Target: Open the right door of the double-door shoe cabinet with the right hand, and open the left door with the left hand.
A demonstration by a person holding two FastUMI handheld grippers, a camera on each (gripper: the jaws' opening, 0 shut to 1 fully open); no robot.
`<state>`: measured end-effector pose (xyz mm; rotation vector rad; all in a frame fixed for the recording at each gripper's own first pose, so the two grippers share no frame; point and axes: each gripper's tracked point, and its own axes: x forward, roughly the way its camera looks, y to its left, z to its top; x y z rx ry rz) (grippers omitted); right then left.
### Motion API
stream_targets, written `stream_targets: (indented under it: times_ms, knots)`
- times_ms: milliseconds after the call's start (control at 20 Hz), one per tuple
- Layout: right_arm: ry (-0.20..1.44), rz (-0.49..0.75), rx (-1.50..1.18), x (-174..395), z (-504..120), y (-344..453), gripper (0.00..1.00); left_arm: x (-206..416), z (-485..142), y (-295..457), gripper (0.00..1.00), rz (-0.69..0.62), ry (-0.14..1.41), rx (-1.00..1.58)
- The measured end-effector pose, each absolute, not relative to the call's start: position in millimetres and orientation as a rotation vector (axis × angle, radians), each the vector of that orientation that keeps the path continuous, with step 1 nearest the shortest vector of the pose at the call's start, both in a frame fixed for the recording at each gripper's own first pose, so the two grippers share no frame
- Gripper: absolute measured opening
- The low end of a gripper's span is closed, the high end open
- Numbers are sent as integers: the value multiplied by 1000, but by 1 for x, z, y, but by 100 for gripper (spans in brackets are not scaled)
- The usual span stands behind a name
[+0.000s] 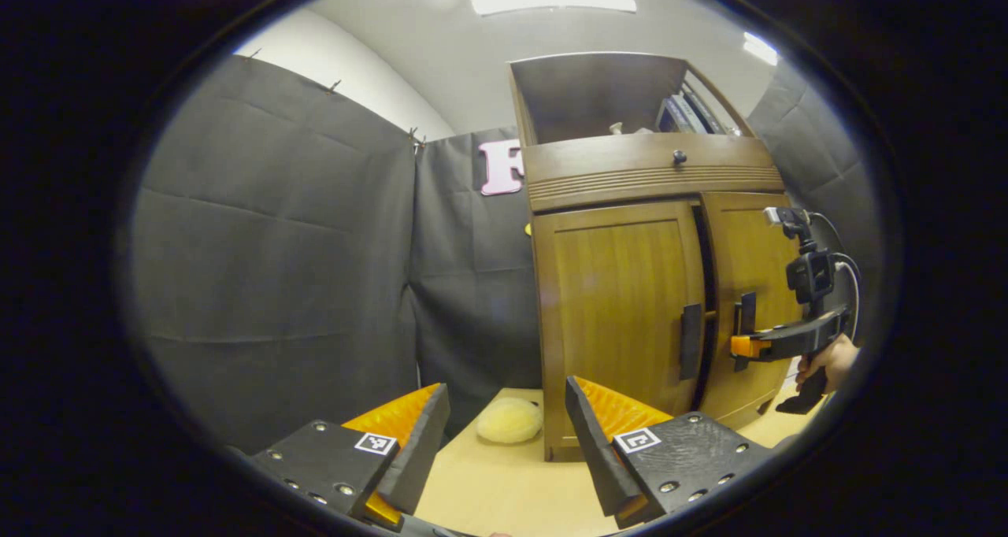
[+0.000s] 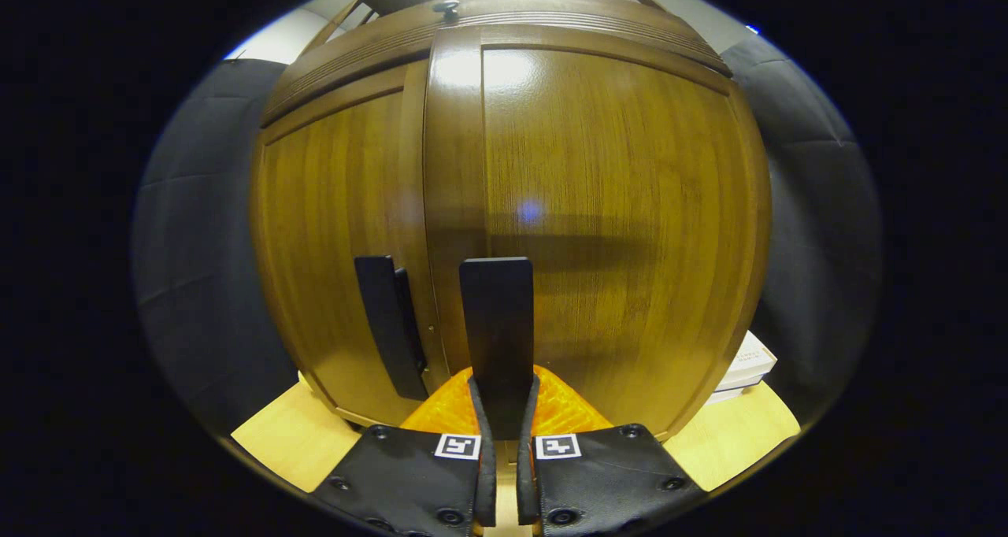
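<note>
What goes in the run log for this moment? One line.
phase: right door opening | right gripper: shut on right door handle | right door: ajar | left gripper: open, off left door

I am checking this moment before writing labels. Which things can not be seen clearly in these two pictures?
- Cabinet inside: left gripper view, the right door stands slightly ajar, but the gap is dark.
- Right handle, lower end: right gripper view, covered by the right gripper fingers shut on it.
- Items on the top shelf: left gripper view, too small.
- Books: right gripper view, mostly hidden behind the cabinet.

Left gripper (image 1: 504,435) jaws spread wide; right gripper (image 2: 501,411) jaws pinched nearly together
</note>
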<state>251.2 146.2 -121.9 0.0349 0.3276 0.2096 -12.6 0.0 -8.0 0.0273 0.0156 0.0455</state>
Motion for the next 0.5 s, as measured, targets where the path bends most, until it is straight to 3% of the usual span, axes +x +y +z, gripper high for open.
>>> stream_targets:
  times_ms: [50,100,500]
  knots:
    - [327,221,40,244,-122,145,15,-12,-8,-1,86,35,10,28]
    - [326,233,43,238,-121,142,12,-12,-8,-2,86,24,5,29]
    - [325,279,49,191,-115,117,11,-6,-4,-7,86,-55,-16,29]
